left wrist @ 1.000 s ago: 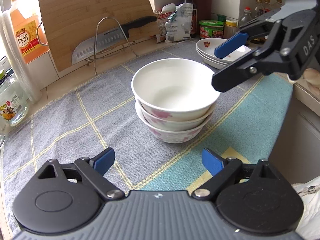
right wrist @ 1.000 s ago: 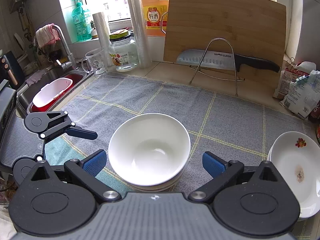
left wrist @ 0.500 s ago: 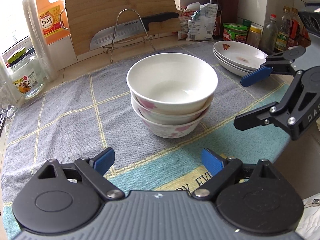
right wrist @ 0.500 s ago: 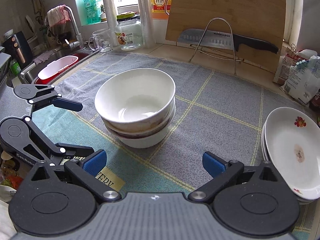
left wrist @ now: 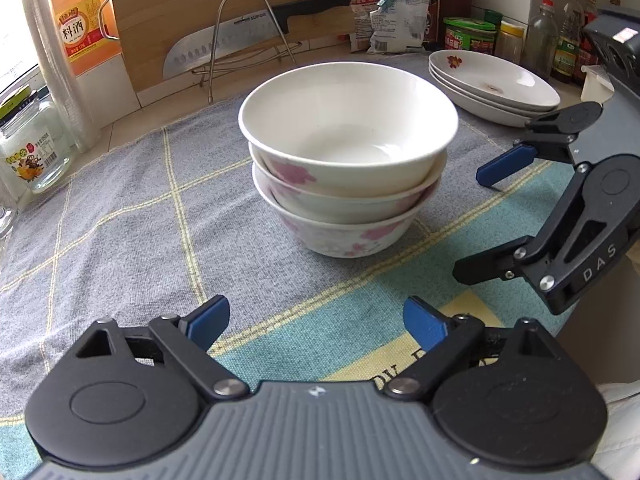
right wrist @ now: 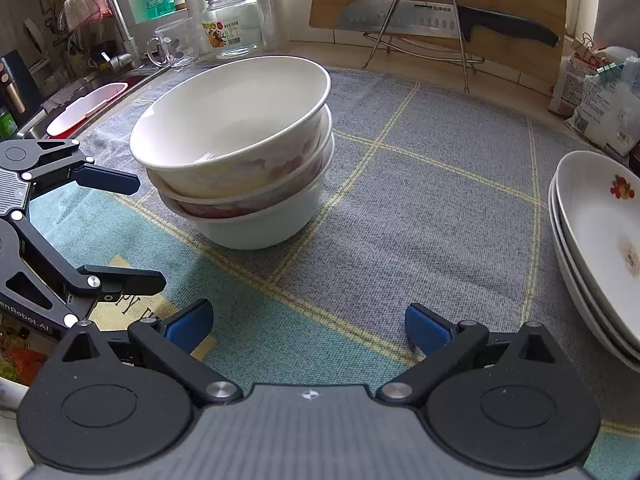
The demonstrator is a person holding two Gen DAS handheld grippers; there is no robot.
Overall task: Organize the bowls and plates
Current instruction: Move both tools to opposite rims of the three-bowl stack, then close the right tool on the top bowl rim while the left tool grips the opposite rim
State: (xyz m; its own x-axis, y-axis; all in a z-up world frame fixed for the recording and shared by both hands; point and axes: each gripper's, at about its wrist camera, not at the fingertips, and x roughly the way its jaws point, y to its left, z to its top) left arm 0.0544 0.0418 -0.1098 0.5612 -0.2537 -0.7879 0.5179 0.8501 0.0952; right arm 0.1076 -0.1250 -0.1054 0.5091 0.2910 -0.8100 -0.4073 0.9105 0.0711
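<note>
While three white bowls [left wrist: 344, 168] sit nested in one stack on the grey checked cloth [left wrist: 120, 208], both grippers hang low over its near edge with nothing in them. From the left wrist view the left gripper [left wrist: 316, 320] points at the stack, its blue-tipped fingers [left wrist: 208, 320] spread wide and well short of the bottom bowl. To its right the right gripper [left wrist: 480, 220] shows side-on, its fingers also apart — near the stack but not touching it.

From the right wrist view the bowl stack [right wrist: 240, 152] lies ahead and to the left, the top bowl sitting slightly tilted in the one below; pink flower prints show on the outer walls. A stack of shallow white plates [right wrist: 600, 240] rests at the right edge of the cloth, well apart from the bowls, the top plate marked with a small brownish spot.

Behind the cloth a cleaver [left wrist: 240, 36] lies on a wire rack [left wrist: 248, 40] in front of a wooden cutting board [left wrist: 200, 8] — a glass jar [left wrist: 32, 148] stands to the left
</note>
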